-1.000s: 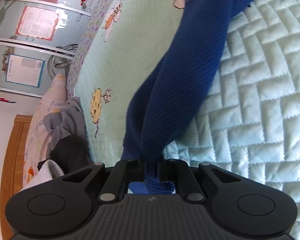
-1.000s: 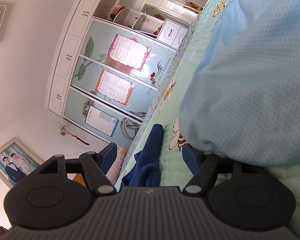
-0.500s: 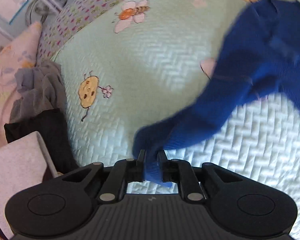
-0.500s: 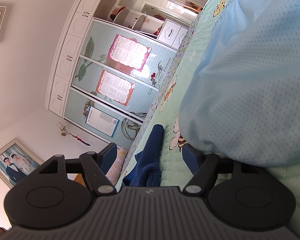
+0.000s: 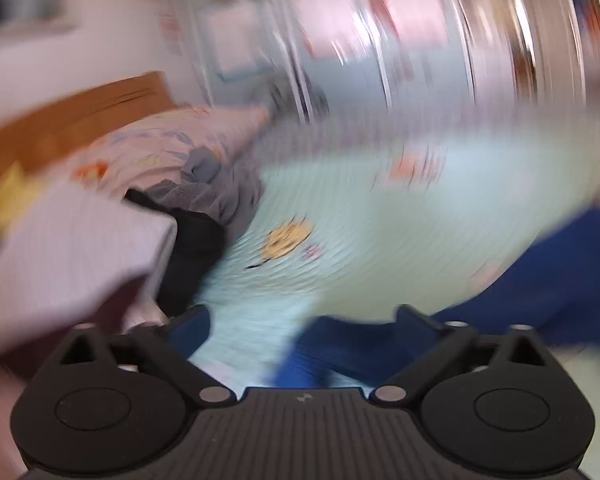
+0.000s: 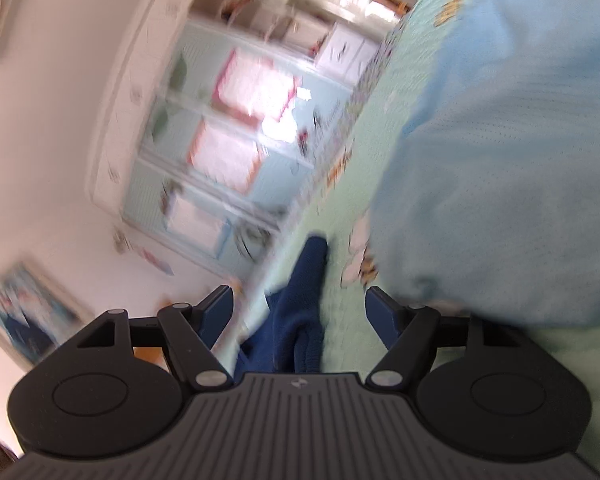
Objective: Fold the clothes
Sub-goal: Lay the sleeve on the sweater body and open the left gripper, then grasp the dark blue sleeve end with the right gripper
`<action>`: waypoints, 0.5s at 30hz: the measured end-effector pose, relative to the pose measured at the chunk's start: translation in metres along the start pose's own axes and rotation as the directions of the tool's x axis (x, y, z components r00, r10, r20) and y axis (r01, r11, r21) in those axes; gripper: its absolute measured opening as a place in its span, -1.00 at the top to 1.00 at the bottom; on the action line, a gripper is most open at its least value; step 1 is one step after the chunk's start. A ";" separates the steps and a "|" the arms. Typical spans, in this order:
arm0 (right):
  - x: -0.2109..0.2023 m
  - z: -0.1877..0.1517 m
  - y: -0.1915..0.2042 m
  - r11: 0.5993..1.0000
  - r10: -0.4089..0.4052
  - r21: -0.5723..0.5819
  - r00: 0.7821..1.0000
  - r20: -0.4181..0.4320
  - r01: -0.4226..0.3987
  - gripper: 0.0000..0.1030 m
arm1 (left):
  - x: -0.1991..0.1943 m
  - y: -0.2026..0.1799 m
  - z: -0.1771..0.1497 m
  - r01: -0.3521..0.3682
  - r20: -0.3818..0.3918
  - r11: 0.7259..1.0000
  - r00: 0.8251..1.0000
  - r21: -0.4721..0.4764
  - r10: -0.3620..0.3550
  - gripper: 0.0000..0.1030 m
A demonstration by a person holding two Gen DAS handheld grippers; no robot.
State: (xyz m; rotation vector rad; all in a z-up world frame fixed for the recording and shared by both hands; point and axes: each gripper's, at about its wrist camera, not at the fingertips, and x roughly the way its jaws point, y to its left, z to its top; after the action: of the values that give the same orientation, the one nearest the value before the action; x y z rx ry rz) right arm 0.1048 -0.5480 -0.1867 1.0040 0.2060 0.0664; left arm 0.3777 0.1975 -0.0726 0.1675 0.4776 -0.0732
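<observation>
Along the lower right of the frame our blue knit garment [image 5: 548,280] lies limp on the bed [image 5: 380,216]; left tool [image 5: 302,322] is opening, empty; right tool [image 6: 300,304] wide. Soft, light: we'd pinch a hem.

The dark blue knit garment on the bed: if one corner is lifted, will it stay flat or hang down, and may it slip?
The dark blue knit garment lies bunched in soft folds on the quilted bed cover, so it would probably sag and trail, not stay flat. Its ribbed texture looks grippy, so slipping seems unlikely. It looks thick, so perhaps fairly heavy for cloth.
</observation>
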 end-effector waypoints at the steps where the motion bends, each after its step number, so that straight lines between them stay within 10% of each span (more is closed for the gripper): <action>1: 0.005 -0.005 0.025 0.995 0.004 -0.096 0.999 -0.041 -0.008 -0.46 | -0.017 -0.001 -0.015 0.027 0.055 0.996 0.998 -0.090 -0.022 -0.99; 5: 0.042 -0.043 0.156 0.894 0.150 -0.381 0.958 -0.246 -0.238 -0.54 | -0.071 -0.021 -0.062 0.017 0.191 0.940 0.980 -0.340 0.051 -0.99; 7: 0.068 -0.072 0.223 0.786 0.189 -0.503 0.914 -0.360 -0.361 -0.89 | -0.089 -0.026 -0.085 -0.063 0.175 0.860 0.969 -0.507 0.174 -0.99; 10: 0.114 -0.127 0.313 0.547 0.172 -0.667 0.848 -0.501 -0.505 -0.91 | -0.104 -0.027 -0.117 -0.197 -0.010 0.646 0.960 -0.737 0.281 -0.99; 12: 0.148 -0.166 0.365 0.381 0.142 -0.722 0.808 -0.572 -0.578 -0.92 | -0.117 -0.032 -0.146 -0.205 -0.011 0.554 0.942 -0.807 0.334 -0.99; 15: 0.203 -0.240 0.419 0.105 0.054 -0.772 0.778 -0.626 -0.628 -0.91 | -0.131 -0.042 -0.165 -0.219 0.046 0.573 0.910 -0.790 0.412 -0.99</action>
State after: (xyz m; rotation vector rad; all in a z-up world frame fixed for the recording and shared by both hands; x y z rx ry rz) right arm 0.2712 -0.0934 0.0132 -0.3907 0.2790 0.8410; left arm 0.1828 0.1898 -0.1618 -0.6185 0.2027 0.4791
